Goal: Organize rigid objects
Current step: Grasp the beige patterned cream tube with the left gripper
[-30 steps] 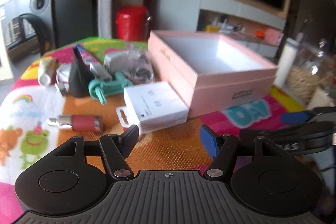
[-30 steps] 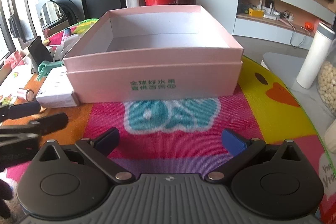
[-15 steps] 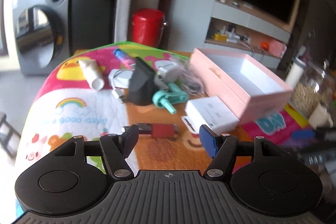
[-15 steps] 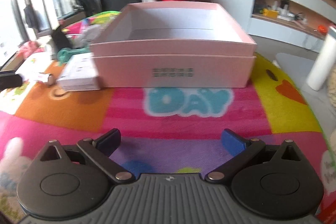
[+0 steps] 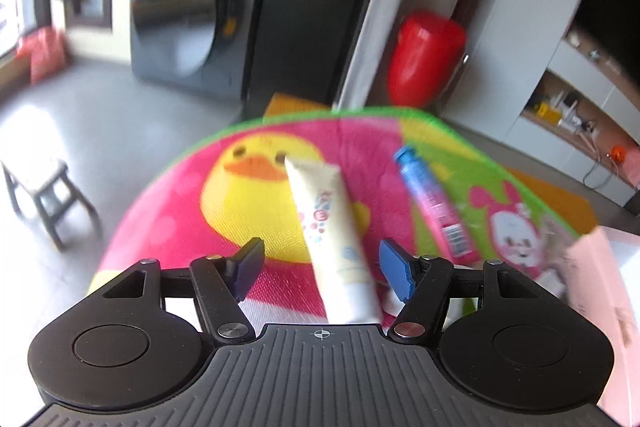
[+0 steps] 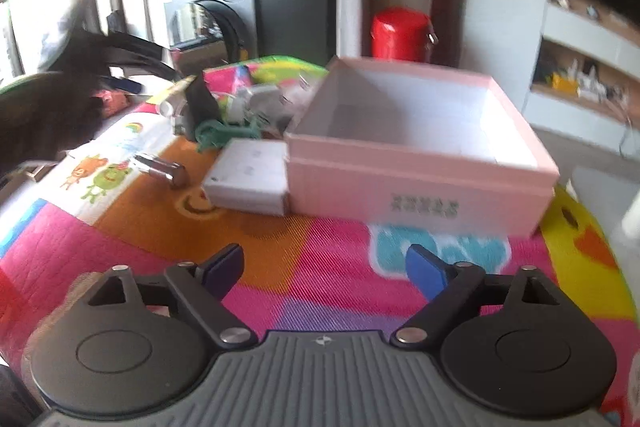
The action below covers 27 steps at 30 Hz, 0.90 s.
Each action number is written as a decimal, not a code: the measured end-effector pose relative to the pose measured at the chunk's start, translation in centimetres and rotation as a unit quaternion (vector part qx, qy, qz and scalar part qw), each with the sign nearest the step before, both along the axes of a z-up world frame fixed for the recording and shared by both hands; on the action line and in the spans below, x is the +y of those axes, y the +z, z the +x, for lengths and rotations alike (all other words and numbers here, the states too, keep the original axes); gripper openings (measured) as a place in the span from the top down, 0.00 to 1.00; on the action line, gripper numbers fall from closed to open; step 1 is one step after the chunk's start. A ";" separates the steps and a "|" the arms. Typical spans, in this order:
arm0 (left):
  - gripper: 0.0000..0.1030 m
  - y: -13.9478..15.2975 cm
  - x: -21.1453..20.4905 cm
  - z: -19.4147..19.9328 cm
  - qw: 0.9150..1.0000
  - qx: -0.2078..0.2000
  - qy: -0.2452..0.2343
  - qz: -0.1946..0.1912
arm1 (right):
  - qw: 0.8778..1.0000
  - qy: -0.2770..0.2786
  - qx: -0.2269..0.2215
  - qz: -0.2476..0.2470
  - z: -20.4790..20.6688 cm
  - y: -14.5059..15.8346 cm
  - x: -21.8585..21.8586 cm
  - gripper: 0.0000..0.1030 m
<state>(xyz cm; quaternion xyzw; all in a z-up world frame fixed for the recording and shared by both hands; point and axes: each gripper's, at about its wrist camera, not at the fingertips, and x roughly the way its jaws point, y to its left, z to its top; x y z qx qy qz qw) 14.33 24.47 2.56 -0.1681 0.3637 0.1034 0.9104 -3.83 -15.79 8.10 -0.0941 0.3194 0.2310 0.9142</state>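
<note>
My left gripper (image 5: pixel 322 267) is open, its fingers on either side of a cream tube (image 5: pixel 332 239) lying on the colourful mat; the tube's cap end reaches under the gripper body. A blue and pink tube (image 5: pixel 434 205) lies just right of it. My right gripper (image 6: pixel 322 269) is open and empty above the mat, in front of an empty pink box (image 6: pixel 416 143). Left of the box lie a white carton (image 6: pixel 250 179), a metal and red cylinder (image 6: pixel 162 169), a green clip (image 6: pixel 218 135) and a black wedge (image 6: pixel 202 103). The left gripper shows dark in the right wrist view (image 6: pixel 116 75).
A red canister (image 6: pixel 400 33) stands beyond the round table's far edge. A washing machine (image 5: pixel 180 15) and a small stool (image 5: pixel 44 195) are on the floor to the left. Shelves (image 6: pixel 592 75) with clutter are at the right.
My left gripper has swung left and forward across the table, from the white carton to the cream tube, which now lies between its open fingers. My right gripper has pulled back and turned left.
</note>
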 end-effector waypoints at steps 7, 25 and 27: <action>0.71 -1.5 -0.7 -2.3 0.997 -0.049 -0.056 -0.003 | 0.997 0.068 -0.031 -0.021 -0.2 0.5 2.6 0.36; 0.70 -1.4 -7.6 -17.5 0.982 -0.052 -0.183 -0.020 | 0.997 0.030 0.070 0.025 6.5 -1.4 9.3 0.24; 0.70 -1.4 -8.2 -18.1 0.981 -0.053 -0.184 -0.014 | 0.998 0.029 0.060 0.013 6.2 -1.6 9.9 0.24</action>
